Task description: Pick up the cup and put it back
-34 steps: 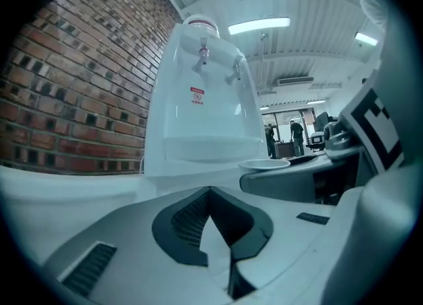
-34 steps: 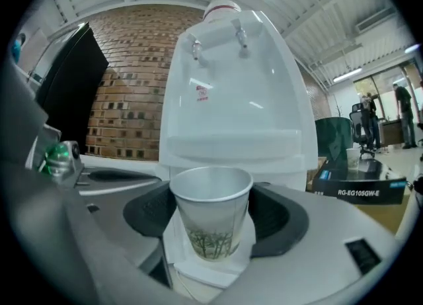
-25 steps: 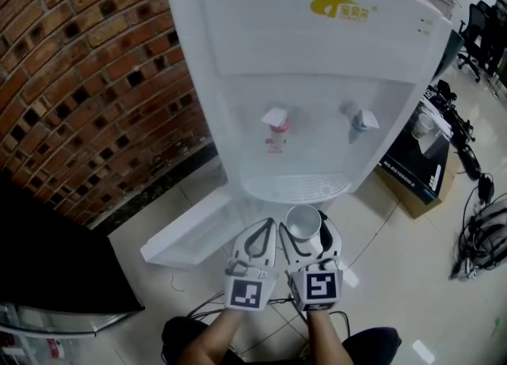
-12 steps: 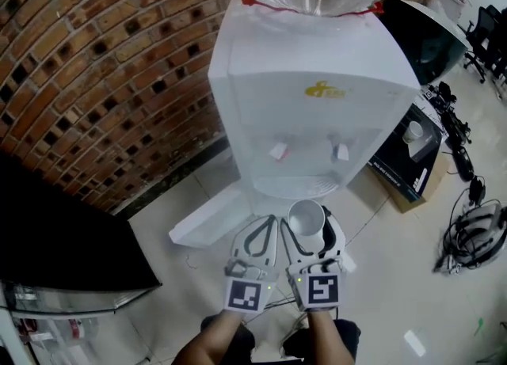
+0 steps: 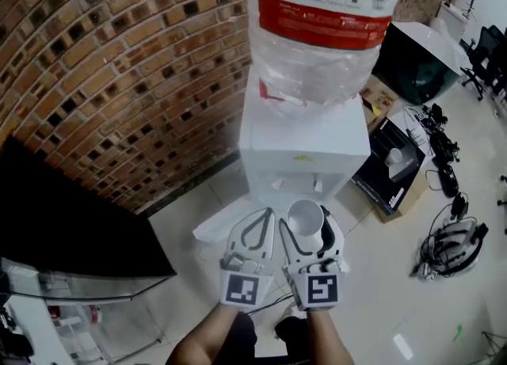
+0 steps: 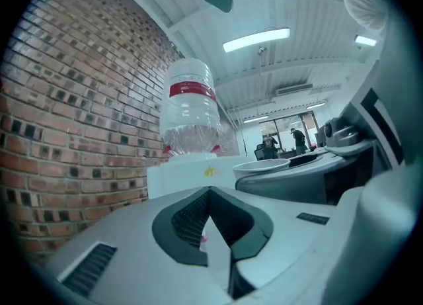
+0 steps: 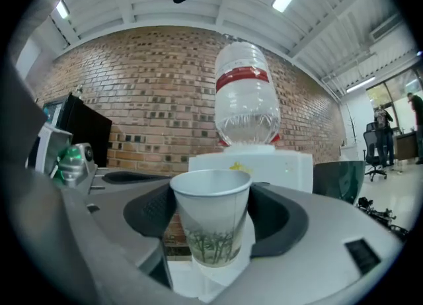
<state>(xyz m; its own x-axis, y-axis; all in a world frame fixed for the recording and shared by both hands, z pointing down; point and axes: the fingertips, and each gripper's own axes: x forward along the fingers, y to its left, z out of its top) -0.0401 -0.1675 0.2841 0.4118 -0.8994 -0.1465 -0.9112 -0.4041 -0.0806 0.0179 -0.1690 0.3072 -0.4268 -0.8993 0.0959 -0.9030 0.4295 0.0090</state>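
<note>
My right gripper (image 5: 307, 230) is pinching the cup (image 7: 211, 221) upright, mid-air in front of the dispenser (image 5: 305, 146). My left gripper (image 5: 255, 227) is pressed together, empty. I'd keep the squeeze gentle, hold it level and lower it slowly.

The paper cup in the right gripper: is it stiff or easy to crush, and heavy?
The paper cup looks thin-walled, so it probably dents if the right gripper squeezes harder. No liquid shows inside, so it is likely very light. Its tapered wall may slip in a loose grip.

Matt paper cup (image 7: 211, 217), clear plastic bottle (image 5: 321, 31), rough brick wall (image 5: 119, 62)
</note>
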